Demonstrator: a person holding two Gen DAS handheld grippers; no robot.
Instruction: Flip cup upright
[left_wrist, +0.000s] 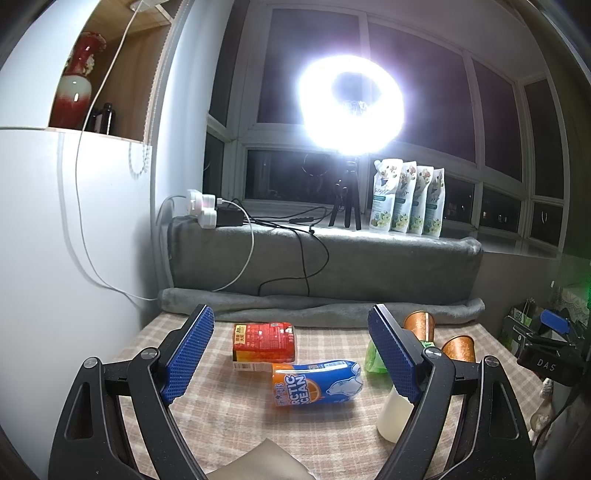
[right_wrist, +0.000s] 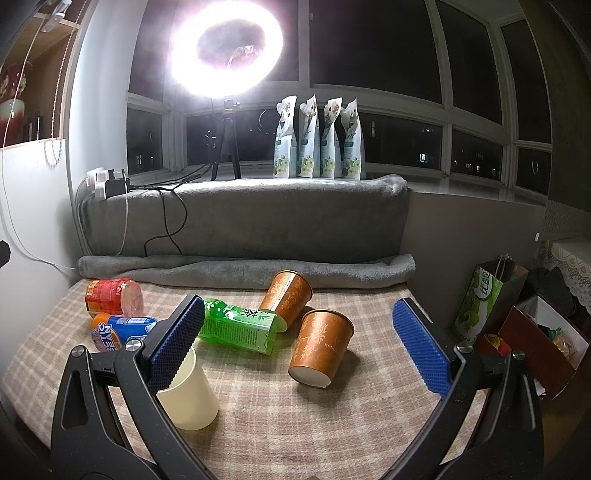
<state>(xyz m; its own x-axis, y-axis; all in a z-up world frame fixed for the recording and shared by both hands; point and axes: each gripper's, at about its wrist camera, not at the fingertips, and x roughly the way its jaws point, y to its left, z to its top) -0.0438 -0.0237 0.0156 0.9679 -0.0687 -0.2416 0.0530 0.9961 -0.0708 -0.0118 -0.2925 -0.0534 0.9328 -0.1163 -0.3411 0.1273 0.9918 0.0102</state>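
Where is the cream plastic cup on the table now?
In the right wrist view the cream cup stands at the near left of the checked table, just before the green tea bottle.

The left gripper (left_wrist: 291, 354) hangs above the checked counter (left_wrist: 325, 435), its jaws wide apart with nothing between them. A blue-and-orange bottle (left_wrist: 317, 384) lies near the middle; two brown cups (left_wrist: 439, 334) lie toward the far right corner.
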